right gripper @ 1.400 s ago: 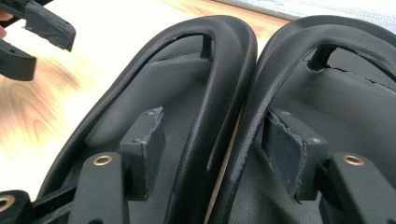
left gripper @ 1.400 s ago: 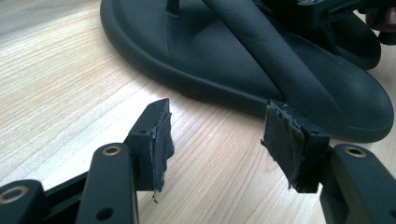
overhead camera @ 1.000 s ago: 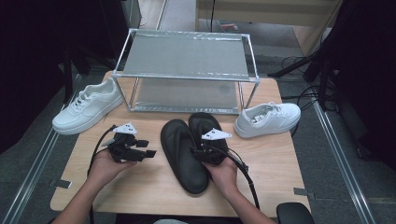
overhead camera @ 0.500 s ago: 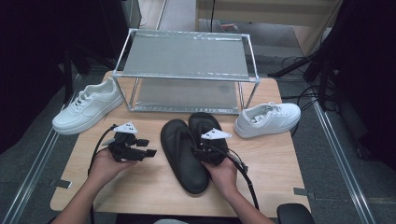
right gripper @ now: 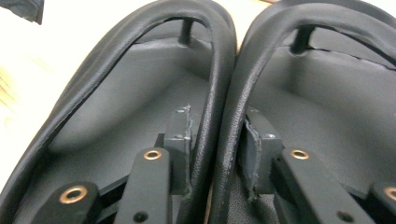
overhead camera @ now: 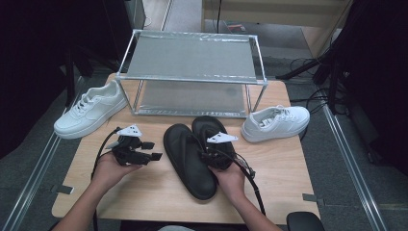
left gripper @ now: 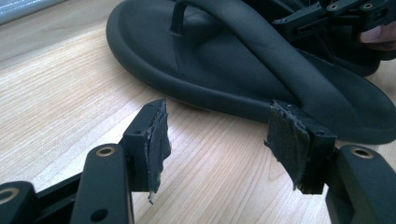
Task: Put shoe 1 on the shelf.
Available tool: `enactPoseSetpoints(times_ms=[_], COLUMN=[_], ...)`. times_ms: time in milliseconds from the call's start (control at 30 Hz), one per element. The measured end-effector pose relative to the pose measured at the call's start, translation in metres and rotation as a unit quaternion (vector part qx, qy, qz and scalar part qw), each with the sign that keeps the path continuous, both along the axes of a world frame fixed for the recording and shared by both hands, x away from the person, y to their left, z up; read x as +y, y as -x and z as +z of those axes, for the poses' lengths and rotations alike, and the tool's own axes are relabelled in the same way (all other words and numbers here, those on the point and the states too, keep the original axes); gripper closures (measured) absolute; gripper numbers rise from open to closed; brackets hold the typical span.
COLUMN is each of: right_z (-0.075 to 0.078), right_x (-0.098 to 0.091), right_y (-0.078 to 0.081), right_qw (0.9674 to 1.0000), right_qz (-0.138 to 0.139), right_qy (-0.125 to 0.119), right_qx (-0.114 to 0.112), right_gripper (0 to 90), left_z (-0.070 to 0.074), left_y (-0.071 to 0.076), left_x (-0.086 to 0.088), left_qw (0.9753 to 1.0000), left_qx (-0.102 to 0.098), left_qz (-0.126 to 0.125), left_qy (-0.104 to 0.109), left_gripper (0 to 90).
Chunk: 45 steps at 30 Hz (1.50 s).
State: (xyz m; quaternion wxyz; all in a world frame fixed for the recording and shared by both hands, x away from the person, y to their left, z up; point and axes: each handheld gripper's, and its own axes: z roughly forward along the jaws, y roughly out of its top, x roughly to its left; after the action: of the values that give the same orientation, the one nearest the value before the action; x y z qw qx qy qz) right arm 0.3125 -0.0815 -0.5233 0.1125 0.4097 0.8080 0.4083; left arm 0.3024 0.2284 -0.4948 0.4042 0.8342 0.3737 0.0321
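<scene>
- Two black flip-flops (overhead camera: 192,154) lie side by side, touching, at the middle of the wooden tabletop (overhead camera: 144,197), just in front of a metal two-tier shoe rack (overhead camera: 192,72).
- The right claw (overhead camera: 214,154) sits on the flip-flops; in the right gripper view its jaws are clamped on both inner straps (right gripper: 224,107), pressed together.
- The left claw (overhead camera: 151,150) hovers just left of the flip-flops, jaws apart, holding nothing, aimed at the nearer sandal.
- One white sneaker (overhead camera: 89,108) rests left of the flip-flops at the tabletop's edge.
- Another white sneaker (overhead camera: 275,122) rests to the right of the flip-flops.
</scene>
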Motion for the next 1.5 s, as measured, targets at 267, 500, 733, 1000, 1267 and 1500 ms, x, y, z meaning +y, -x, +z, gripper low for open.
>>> enactPoseSetpoints(times_ms=[267,500,733,1000,1267,1500], right_z=[0.003,0.012,0.029,0.039,0.046,0.038], right_x=[-0.007,-0.017,-0.019,-0.014,-0.004,0.017], right_y=[-0.002,-0.003,-0.012,-0.044,-0.080,-0.113], right_qw=[1.0000,0.9998,0.9998,0.9994,0.9985,0.9974], right_qz=[0.005,-0.004,-0.004,-0.022,-0.050,-0.071], right_qy=[0.000,-0.017,-0.020,-0.026,-0.020,-0.013], right_qx=[0.008,0.009,0.002,0.009,-0.007,-0.010], right_gripper=[74.7,75.1,75.3,75.4,75.4,75.5], left_z=[0.002,0.003,0.004,0.003,0.003,0.003], left_y=[-0.002,-0.004,-0.007,-0.009,-0.011,-0.011], left_x=[0.003,0.006,0.011,0.010,0.007,0.005], left_qw=[1.0000,0.9999,0.9998,0.9999,0.9999,1.0000], left_qx=[-0.001,0.002,0.006,0.008,0.006,0.006], left_qz=[0.003,0.011,0.016,0.013,0.008,0.006], left_qy=[0.003,0.008,0.006,0.003,-0.002,0.001], left_gripper=[38.7,38.6,38.7,38.7,38.7,38.8])
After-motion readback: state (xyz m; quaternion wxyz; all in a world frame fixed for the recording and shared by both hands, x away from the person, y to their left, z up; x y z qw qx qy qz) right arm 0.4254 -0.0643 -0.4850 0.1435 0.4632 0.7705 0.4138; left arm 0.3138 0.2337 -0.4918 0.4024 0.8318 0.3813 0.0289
